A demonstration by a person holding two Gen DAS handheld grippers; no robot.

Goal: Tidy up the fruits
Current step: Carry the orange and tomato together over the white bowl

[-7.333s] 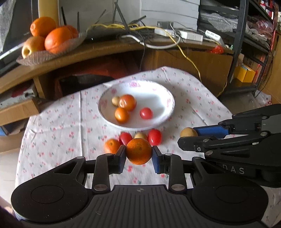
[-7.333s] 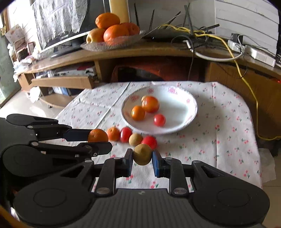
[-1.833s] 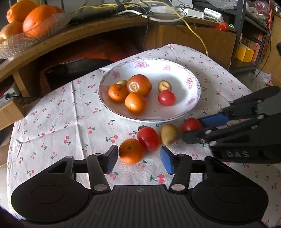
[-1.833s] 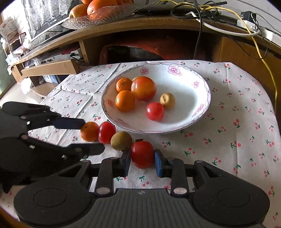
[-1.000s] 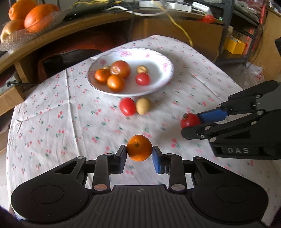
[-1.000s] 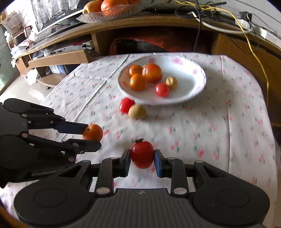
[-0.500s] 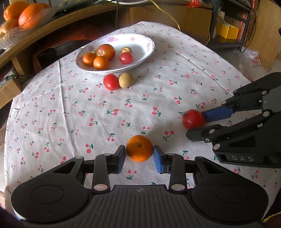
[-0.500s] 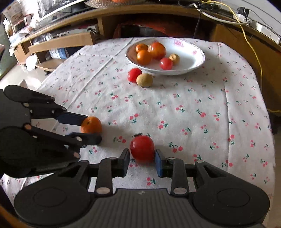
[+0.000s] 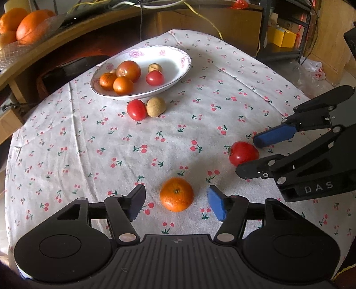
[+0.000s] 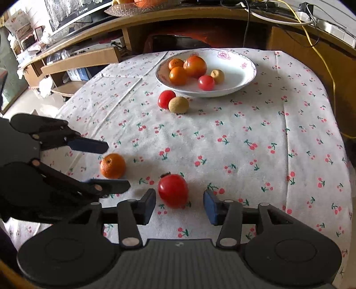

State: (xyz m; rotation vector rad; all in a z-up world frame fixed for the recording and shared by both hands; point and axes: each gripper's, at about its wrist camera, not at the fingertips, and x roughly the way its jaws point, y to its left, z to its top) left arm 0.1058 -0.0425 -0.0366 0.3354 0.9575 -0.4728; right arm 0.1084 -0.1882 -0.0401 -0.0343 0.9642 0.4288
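The left hand-held gripper [image 9: 175,203] stands wide open, its pads clear on either side of a small orange [image 9: 176,197] that rests on the tabletop between them, touching neither. The right hand-held gripper [image 10: 179,203] is likewise spread apart around a red tomato [image 10: 173,190], which sits on the cloth with a gap to each pad; in the left wrist view that gripper enters from 3 o'clock, with the tomato at its tips. The two fruits lie near each other at the near side of the tabletop [image 9: 66,155], which is covered by a white cloth printed with small red cherries. Toward 12 o'clock, well apart from both grippers, a second red tomato [image 10: 166,99] and a brown round fruit [image 10: 178,104] touch each other just beside the rim of a white plate [image 10: 242,73] with pink flowers on its border. The plate holds two small oranges, a larger orange-red fruit, a small red tomato and a small tan fruit. Behind the tabletop runs a curved wooden shelf [image 10: 200,13] carrying cables and a glass dish of oranges [image 9: 20,26]; at 1 o'clock in the left wrist view stands a dark metal rack with a yellow box [image 9: 281,36].
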